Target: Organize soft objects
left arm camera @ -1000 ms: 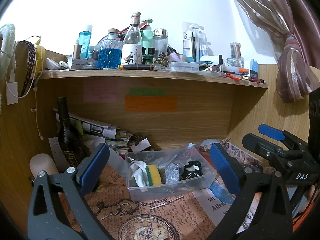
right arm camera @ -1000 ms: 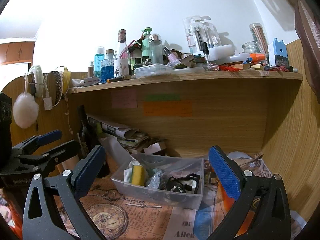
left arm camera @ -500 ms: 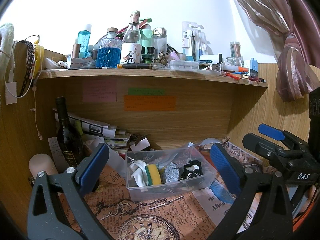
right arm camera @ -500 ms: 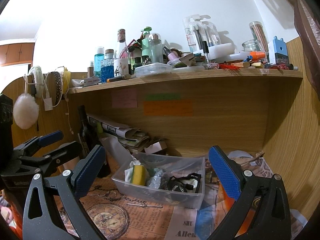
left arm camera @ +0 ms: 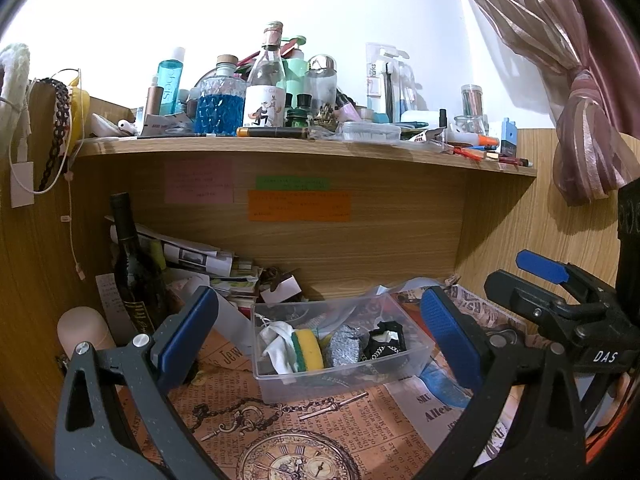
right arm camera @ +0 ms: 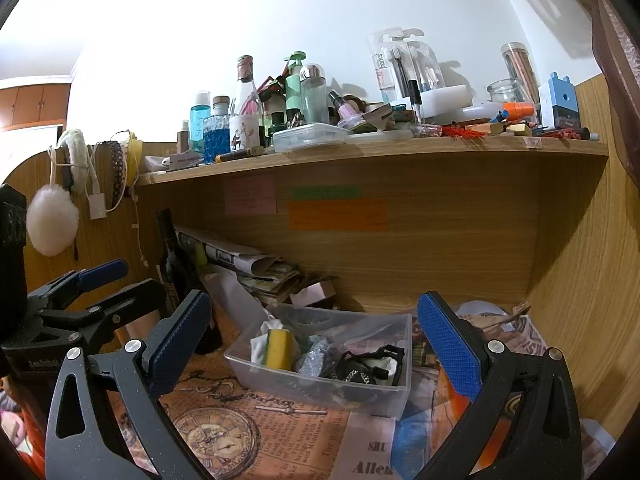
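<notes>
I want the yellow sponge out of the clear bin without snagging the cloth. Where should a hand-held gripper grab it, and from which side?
Come from above. The yellow sponge stands on edge in the clear bin, its top exposed, with the white cloth pressed on one side. Pinch across its flat faces near the top edge, probably with the open left hand-held gripper.

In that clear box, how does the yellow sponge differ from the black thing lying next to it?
The yellow sponge is a bright, neat block with a green layer, standing on edge at the box's left. The black item is dark, crumpled and shapeless, with a white patch, at the right. Both sit loose inside the clear box.
</notes>
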The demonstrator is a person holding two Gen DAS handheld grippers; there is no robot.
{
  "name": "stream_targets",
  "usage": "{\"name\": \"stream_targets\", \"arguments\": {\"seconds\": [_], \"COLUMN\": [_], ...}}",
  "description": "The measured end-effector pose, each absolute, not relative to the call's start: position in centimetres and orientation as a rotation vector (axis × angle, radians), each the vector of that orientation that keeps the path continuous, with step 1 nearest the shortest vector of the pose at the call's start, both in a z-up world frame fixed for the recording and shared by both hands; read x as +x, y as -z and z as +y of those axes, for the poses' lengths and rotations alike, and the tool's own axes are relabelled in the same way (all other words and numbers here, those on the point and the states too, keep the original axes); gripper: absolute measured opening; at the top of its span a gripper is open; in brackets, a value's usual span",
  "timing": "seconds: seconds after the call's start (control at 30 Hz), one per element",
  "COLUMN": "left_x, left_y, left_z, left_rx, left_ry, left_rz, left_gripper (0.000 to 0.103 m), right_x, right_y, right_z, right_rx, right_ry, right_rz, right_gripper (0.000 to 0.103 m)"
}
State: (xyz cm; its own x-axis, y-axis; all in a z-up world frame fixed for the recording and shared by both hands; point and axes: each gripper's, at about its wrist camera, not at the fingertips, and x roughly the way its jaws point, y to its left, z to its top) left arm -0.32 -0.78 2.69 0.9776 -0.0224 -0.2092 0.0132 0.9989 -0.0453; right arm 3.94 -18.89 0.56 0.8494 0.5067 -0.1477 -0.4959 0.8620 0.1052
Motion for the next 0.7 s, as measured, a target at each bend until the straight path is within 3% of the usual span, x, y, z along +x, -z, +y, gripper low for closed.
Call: {"name": "stream_targets", "arguments": {"seconds": [0.7], "left_x": [-0.39], "left_y": [-2.74], "left_z": [-0.78], "left_rx": [-0.058], "left_ry": [0.029], "left_rz": [0.212], "left_gripper": [0.103], "right_x": [3.95], "right_y": [-0.44], "right_z": [-18.74], "right_rx": [0.059], "right_ry": [-0.541], "right_rz": [0.177], "right_gripper": [0.103]}}
